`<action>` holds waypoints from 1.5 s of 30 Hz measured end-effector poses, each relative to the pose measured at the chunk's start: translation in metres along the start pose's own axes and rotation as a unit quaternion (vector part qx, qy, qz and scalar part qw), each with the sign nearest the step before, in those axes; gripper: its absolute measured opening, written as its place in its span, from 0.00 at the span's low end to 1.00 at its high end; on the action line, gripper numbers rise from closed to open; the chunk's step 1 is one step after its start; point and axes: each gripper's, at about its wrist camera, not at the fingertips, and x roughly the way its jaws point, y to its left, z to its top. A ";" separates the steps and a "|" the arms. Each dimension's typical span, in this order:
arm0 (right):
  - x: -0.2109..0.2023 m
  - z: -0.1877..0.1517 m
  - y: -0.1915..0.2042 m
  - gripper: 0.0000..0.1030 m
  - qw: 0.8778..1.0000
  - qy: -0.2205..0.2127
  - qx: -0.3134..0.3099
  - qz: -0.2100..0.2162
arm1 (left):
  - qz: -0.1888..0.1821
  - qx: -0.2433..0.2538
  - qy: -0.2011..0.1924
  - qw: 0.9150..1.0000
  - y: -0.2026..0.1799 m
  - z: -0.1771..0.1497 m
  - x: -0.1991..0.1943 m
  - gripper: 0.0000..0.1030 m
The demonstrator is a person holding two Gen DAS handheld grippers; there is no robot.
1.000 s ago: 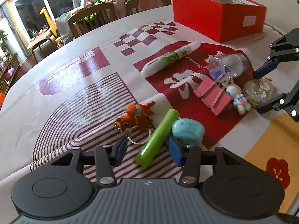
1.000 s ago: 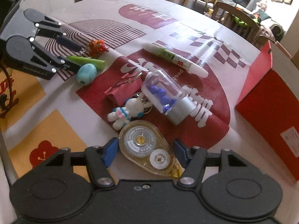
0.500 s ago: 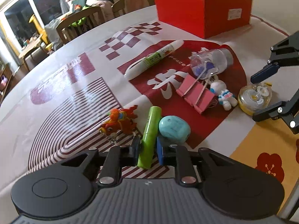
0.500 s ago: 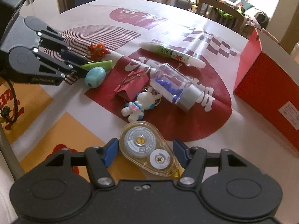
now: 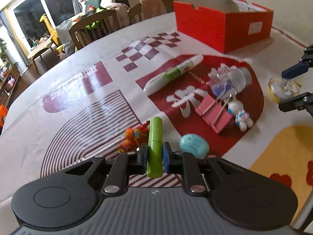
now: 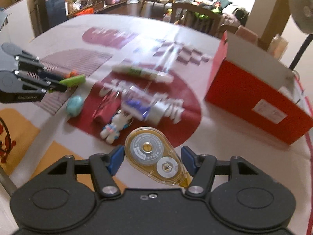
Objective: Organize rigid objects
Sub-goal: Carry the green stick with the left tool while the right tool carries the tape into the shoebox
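Note:
My left gripper [image 5: 154,154] is shut on a green tube [image 5: 155,143] and holds it above the cloth; it also shows in the right wrist view [image 6: 72,80]. My right gripper [image 6: 150,159] is open, with a clear yellow correction-tape dispenser [image 6: 154,154] between its fingers. Whether the pads touch it I cannot tell. On the table lie a teal egg [image 5: 194,145], a pink binder clip [image 5: 214,114], a white rabbit figure [image 5: 239,113], a clear jar with blue beads [image 5: 228,80], a white-green marker [image 5: 173,74] and an orange toy keychain [image 5: 133,137].
An open red cardboard box [image 5: 221,27] stands at the far right of the table; it also shows in the right wrist view [image 6: 254,99]. Wooden chairs [image 5: 95,27] stand behind the table's far edge. The patterned tablecloth [image 5: 78,101] covers the table.
My left gripper closed on the green tube and lifted it off the cloth. My right gripper stayed open around the tape dispenser and both views rose and tilted.

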 end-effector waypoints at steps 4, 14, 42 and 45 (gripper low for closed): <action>-0.016 0.012 -0.012 0.61 1.000 -0.021 0.007 -0.013 | 0.000 -0.018 -0.012 1.000 0.007 0.010 -0.009 0.15; -0.044 0.052 -0.057 0.61 0.997 -0.063 0.016 -0.041 | -0.001 -0.050 -0.060 0.997 0.016 0.057 -0.029 0.15; 0.011 0.103 -0.213 0.61 0.996 -0.054 0.019 -0.074 | -0.037 -0.015 -0.124 0.991 -0.071 0.247 0.035 0.15; 0.024 0.101 -0.221 0.61 0.996 -0.045 0.021 -0.069 | -0.050 -0.020 -0.115 0.992 -0.081 0.265 0.050 0.15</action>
